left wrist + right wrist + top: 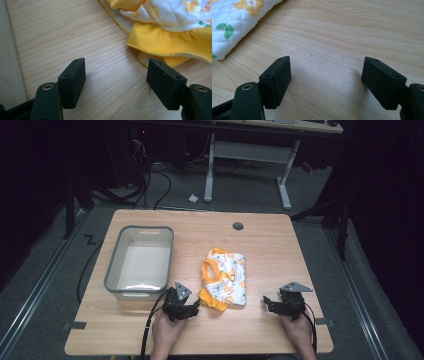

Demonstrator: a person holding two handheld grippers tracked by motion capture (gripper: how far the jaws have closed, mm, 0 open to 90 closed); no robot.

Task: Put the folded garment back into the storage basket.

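A folded piece of white quilted cloth with orange trim and flower prints (224,279) lies in the middle of the wooden table (260,240). My left gripper (192,307) sits just left of its near corner, jaws open over bare wood, with the yellow hem (172,40) right ahead of the right jaw. In the left gripper view my left gripper (116,75) holds nothing. My right gripper (267,302) rests to the right of the cloth, open and holding nothing; in the right gripper view my right gripper (327,75) faces the quilted edge (234,25) at upper left.
A grey plastic bin (140,262) with nothing in it stands on the left half of the table, its white side (7,62) close to my left gripper. A round cable hole (238,226) sits near the far edge. Cables and a desk frame lie on the floor beyond.
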